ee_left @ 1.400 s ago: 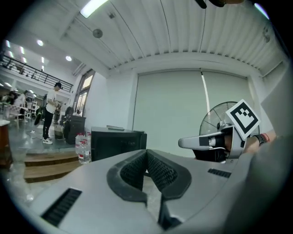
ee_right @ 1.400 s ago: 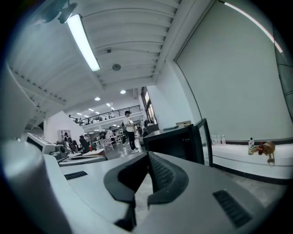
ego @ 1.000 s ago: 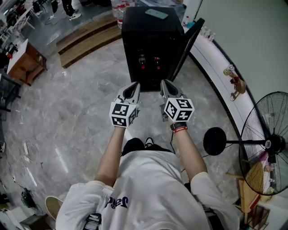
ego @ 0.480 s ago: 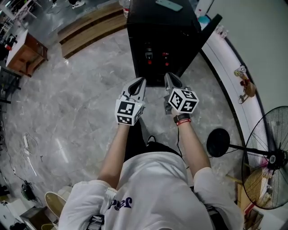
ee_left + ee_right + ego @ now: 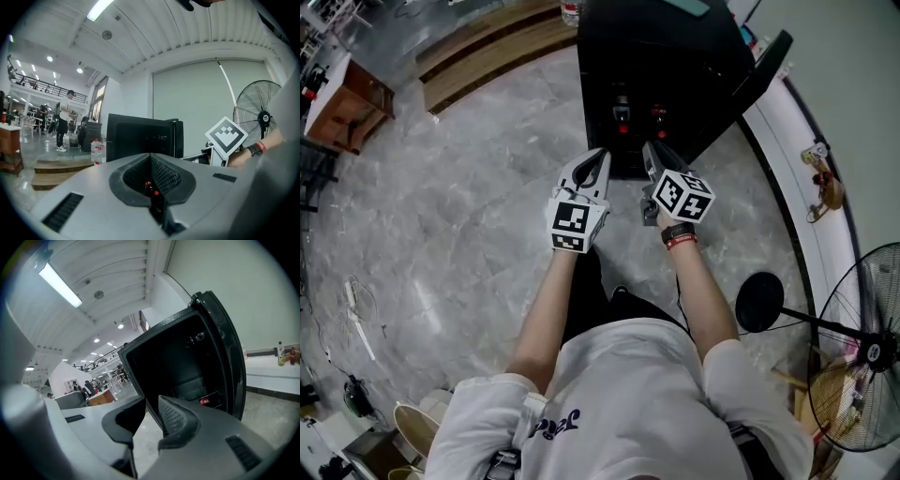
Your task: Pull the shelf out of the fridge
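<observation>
A black fridge (image 5: pixel 661 70) stands on the grey floor ahead, its door (image 5: pixel 759 80) swung open to the right. Two red-capped things (image 5: pixel 622 111) show in its dark inside. In the right gripper view the open cavity (image 5: pixel 185 359) fills the middle, with a red can (image 5: pixel 205 401) low down beside a thin shelf edge. My left gripper (image 5: pixel 589 167) hovers just before the fridge's front with its jaws together and nothing in them. My right gripper (image 5: pixel 654 157) is level with it, its jaws (image 5: pixel 151 404) opening with only air between them.
A standing fan (image 5: pixel 862 352) and its round base (image 5: pixel 759 302) are at the right. A white ledge (image 5: pixel 792 141) runs along the wall beside the door. Wooden steps (image 5: pixel 487 52) and a wooden table (image 5: pixel 342 103) lie far left. Water bottles (image 5: pixel 97 151) stand left of the fridge.
The person has stepped closer to the fridge. Both grippers have gone forward and now sit right at its open front.
</observation>
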`<state>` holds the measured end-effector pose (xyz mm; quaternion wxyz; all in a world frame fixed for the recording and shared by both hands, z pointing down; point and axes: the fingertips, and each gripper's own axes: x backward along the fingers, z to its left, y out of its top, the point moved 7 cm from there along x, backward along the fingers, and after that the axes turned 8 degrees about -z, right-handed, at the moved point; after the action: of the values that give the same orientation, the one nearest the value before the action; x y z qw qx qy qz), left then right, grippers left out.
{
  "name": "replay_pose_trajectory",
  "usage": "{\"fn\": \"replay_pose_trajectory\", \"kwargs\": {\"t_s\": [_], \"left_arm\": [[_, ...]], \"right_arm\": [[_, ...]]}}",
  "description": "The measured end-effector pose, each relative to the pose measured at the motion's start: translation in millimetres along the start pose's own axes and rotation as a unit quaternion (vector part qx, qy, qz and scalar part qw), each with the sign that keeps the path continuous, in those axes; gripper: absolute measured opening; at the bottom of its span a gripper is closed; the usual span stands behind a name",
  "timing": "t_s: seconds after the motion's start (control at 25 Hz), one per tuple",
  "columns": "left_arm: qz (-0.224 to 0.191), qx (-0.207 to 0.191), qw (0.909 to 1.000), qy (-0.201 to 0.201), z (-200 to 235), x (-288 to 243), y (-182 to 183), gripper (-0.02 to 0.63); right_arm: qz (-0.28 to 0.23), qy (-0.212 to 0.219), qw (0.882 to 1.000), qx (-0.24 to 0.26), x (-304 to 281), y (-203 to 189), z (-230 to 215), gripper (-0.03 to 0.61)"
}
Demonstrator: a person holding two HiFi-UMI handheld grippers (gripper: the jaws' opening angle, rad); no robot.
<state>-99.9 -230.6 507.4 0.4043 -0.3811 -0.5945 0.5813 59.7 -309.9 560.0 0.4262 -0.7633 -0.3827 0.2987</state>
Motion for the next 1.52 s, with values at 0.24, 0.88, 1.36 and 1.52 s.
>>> {"fn": "replay_pose_trajectory", "kwargs": {"t_s": [0.24,0.88,1.36,1.52], "left_arm": [[-0.001,0.011,0.9999,-0.001,25,-17,-16,0.017],[0.001,0.032,0.9992,-0.023,55,-66,-50,0.017],[0.006,0.036,0.9990,-0.024,75,-95,-79,0.017],[0.000,0.038,0.9990,-0.024,82,-105,-86,0.017]], "right_arm": [[-0.005,-0.008,0.999,-0.030,-39,-19,-12,0.138],[-0.039,-0.051,0.978,-0.196,-114,-61,-80,0.229],[-0.114,-0.041,0.903,-0.412,-175,-98,-132,0.245],[-0.123,-0.037,0.888,-0.442,-194,-108,-143,0.245]]}}
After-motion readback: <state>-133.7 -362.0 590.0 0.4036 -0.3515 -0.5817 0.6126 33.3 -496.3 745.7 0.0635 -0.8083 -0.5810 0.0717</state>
